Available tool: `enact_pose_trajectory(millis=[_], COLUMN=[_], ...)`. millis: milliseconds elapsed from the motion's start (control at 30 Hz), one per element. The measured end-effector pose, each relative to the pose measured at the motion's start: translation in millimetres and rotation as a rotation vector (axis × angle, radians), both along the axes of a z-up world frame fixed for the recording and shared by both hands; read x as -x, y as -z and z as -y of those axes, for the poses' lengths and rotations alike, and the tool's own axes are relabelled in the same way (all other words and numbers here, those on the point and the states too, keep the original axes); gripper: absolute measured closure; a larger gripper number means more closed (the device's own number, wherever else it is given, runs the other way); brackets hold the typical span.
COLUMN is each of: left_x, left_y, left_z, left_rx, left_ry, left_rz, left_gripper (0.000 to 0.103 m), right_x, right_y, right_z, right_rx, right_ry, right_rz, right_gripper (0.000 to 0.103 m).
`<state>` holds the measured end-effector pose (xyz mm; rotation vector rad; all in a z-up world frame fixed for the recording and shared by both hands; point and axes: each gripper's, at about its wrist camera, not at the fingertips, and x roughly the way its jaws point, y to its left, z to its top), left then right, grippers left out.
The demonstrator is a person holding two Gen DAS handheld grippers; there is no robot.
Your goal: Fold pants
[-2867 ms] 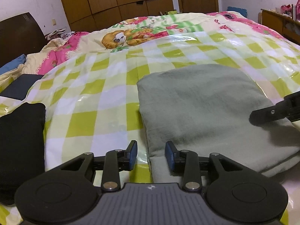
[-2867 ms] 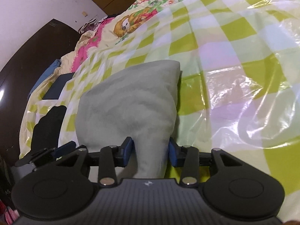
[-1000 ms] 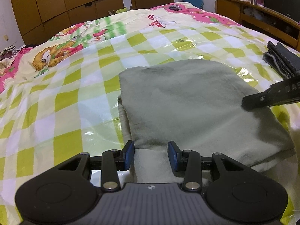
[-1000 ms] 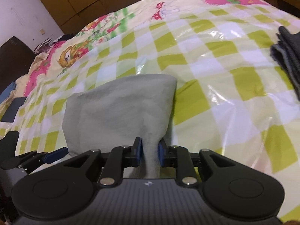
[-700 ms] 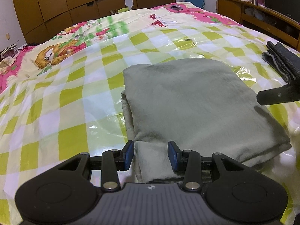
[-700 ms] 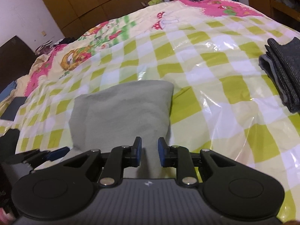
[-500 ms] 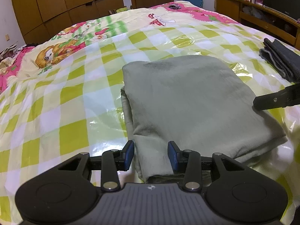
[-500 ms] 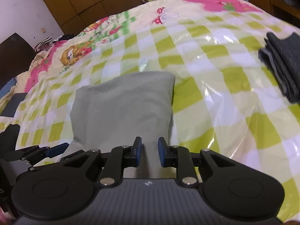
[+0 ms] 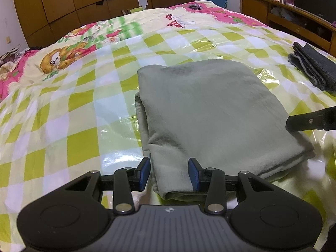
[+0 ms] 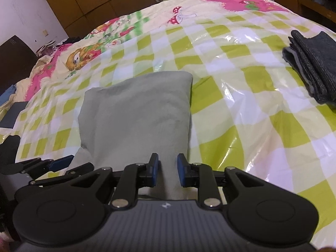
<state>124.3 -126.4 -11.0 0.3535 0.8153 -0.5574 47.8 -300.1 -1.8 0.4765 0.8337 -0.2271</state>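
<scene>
On the checked bed cover [image 9: 79,147], folded pants [image 9: 210,113] lie between both grippers.
Left gripper [image 9: 169,173] and right gripper [image 10: 167,169] stand open, straddling the grey-green bundle's near corners.

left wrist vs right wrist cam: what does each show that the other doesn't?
Left wrist only: the wooden desk on the right, and the stacked layers along the left edge of the folded green pants. Right wrist only: a dark headboard and a dark flat item at the bed's left edge. Both: the pants on the checked plastic sheet, the folded dark grey garment, the cartoon bedspread, the wardrobe, and the other claw.
</scene>
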Motion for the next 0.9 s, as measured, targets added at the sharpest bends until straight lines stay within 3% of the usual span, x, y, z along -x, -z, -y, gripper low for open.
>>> enact_pose_trajectory(millis=[900], left_x=[1], left_y=[0], left_z=[-2], left_rx=[0.005], left_ry=[-0.006], left_rz=[-0.006], left_gripper=[0.048], right_x=[6], right_y=[-1], right_z=[-11], right_rx=[-0.054], right_ry=[0.002], right_rz=[0.032], right_gripper=[0.069])
